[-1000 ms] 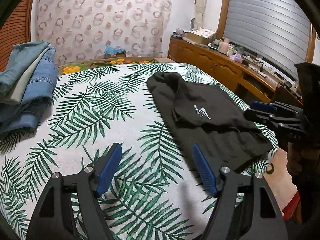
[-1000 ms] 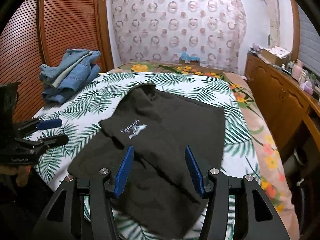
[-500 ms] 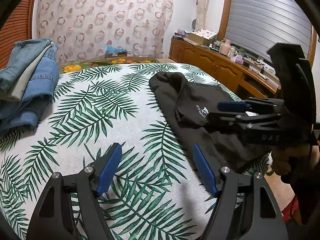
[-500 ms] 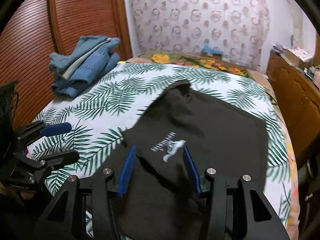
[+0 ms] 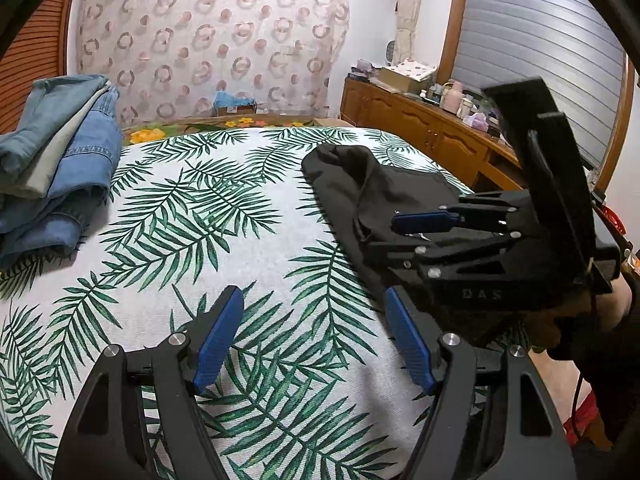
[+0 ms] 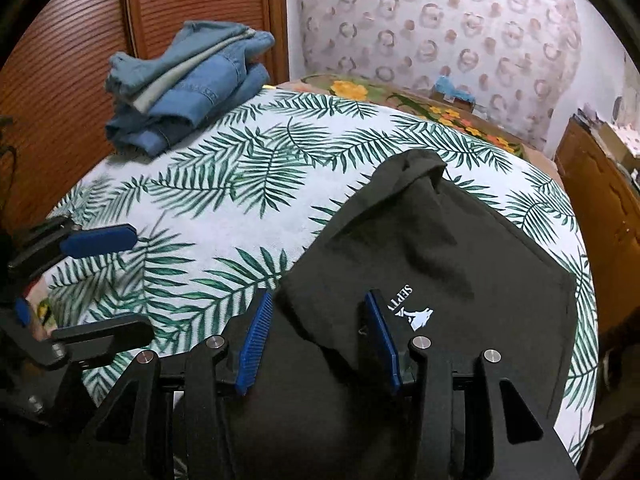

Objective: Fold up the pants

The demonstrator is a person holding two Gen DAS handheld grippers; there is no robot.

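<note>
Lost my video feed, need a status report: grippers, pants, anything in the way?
Left gripper open over bare bedspread. Right gripper open, low over black pants, nothing gripped. Pants partly folded. Denim stack far corner, clear.

Patterned curtain (image 5: 212,44), wooden dresser (image 5: 432,140)

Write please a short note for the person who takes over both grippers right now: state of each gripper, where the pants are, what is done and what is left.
Left gripper: open, empty, above the bare leaf-print bedspread, beside the pants.
Right gripper: open, holding nothing, low over the near part of the black pants, jaws on either side of a folded edge next to the white logo.
The pants lie on the right side of the bed, partly doubled over but loose and uneven.
A pile of folded jeans sits at the far left corner.
Done: no neat fold yet.
Left: grasp the fabric, fold it and square it, probably beginning with the right gripper.
</note>
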